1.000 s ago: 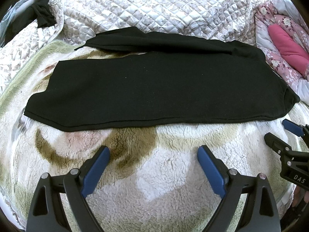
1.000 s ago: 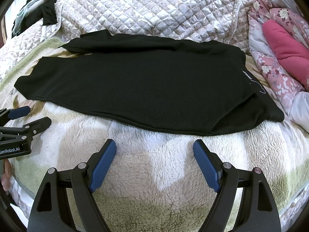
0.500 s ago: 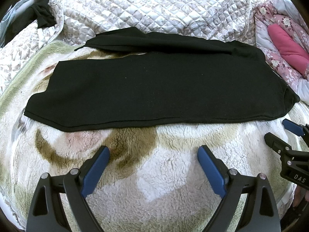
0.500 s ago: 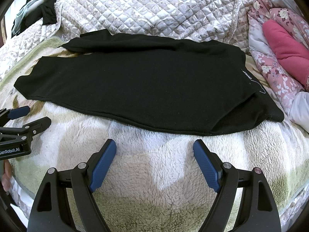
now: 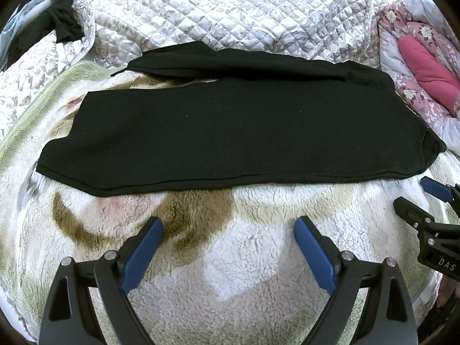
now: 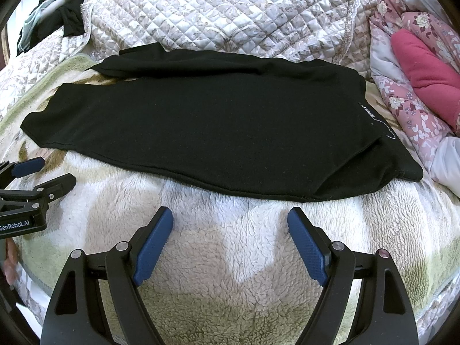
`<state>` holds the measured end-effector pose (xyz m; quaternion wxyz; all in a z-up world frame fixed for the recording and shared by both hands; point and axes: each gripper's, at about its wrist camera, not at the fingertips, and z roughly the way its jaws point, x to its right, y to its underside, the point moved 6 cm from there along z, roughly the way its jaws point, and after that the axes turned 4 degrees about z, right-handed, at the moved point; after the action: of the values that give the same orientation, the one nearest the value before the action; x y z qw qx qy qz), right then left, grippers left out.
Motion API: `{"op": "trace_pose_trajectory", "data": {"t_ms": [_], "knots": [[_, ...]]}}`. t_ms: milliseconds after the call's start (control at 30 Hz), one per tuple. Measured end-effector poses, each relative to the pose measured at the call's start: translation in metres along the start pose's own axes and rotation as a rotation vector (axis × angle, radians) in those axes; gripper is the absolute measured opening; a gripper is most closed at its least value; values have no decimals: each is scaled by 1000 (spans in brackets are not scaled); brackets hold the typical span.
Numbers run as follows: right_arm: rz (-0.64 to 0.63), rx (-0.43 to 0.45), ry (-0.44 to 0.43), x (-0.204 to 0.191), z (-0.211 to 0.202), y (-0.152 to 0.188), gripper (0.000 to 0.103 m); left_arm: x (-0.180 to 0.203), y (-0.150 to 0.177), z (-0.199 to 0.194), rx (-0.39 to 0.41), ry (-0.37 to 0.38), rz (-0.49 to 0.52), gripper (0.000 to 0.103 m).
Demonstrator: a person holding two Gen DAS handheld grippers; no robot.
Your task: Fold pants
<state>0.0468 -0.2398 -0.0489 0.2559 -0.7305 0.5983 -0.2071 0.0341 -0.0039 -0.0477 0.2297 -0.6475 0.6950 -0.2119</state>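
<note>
A bed is seen, covered by a fluffy blanket [image 5: 230, 258] in cream with brown and green patches. Behind it a quilted grey-white coverlet [image 5: 230, 8] is heaped, and at the right a floral pink quilt [image 6: 402, 100] is bunched around a plain pink cushion [image 6: 425, 72]. Dark clothing [image 6: 69, 20] is piled at the far left corner.

The black pants [image 5: 230, 132] are spread lengthwise across the blanket — waistband to the right, where a small white label [image 6: 369, 112] is shown in the right wrist view, leg ends to the left. One leg is laid flat nearest the cameras; the other is set behind it, partly overlapped, its end angled off toward the coverlet.

The left gripper [image 5: 228, 227] is held over bare blanket just short of the near hem of the pants, its blue-padded jaws spread wide and nothing gripped or touched. The right gripper [image 6: 230, 215] is posed likewise nearer the waistband end — jaws released, wide apart, empty. Each gripper is caught at the edge of the other's view, the right gripper [image 5: 425, 201] and the left gripper [image 6: 43, 172], both parted there as well.
</note>
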Motion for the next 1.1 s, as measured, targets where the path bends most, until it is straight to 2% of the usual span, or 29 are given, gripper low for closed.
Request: {"op": "trace_pose_trajectory", "data": {"t_ms": [500,800,900,967,1100], "knots": [[4,-7,-8,0,2,0,82,2,-1,-1,-2,-2,4,94],[37,-22,-62,7,0,1,82,2,-8,-3,3,7,5,95],[72,-3,-90,12,-6,-1,82,-1,-6,-5,3,36,-8,94],[94,10,-83,18,-10,-2,82,-8,-9,-9,15,52,-41,88],[174,17,-82,41,-13,-4,82,-23,-11,-14,44,56,-97,88]]}}
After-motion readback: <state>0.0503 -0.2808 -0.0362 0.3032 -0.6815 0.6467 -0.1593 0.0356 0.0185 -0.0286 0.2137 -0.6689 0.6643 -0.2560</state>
